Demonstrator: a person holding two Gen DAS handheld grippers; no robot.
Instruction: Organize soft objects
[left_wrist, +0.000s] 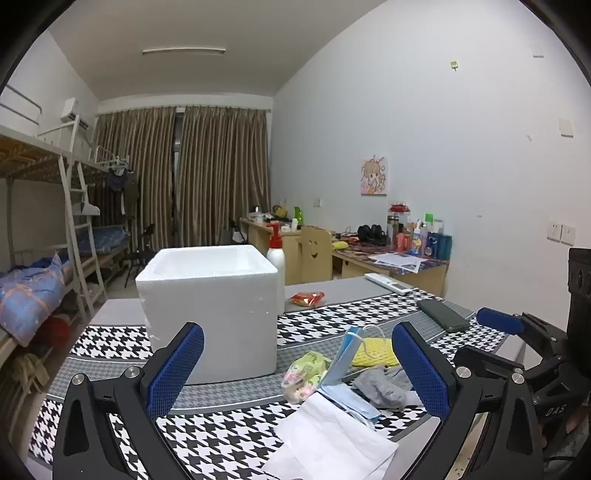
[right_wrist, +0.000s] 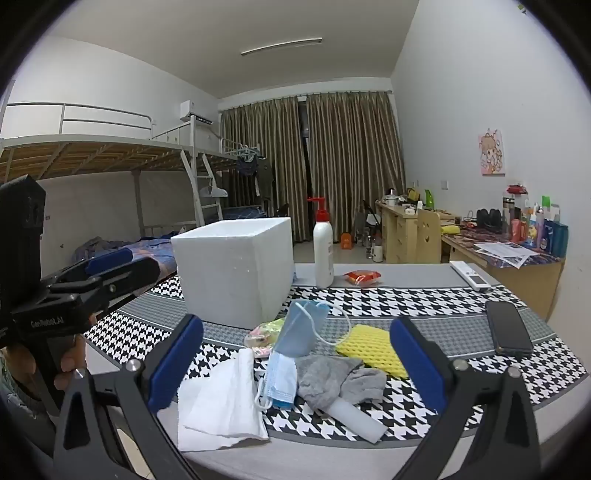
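Note:
A heap of soft things lies on the houndstooth table cover: a white cloth, blue face masks, a grey sock, a yellow sponge and a small clear bag of sweets. Behind them stands a white foam box, its top open. My left gripper is open, hovering before the heap with the box behind its left finger. My right gripper is also open, held just short of the masks and sock. Nothing is held by either.
A white pump bottle and a red snack packet sit behind the box. A dark phone and a white remote lie at the right. A white tube pokes out under the sock. Bunk beds stand left, desks right.

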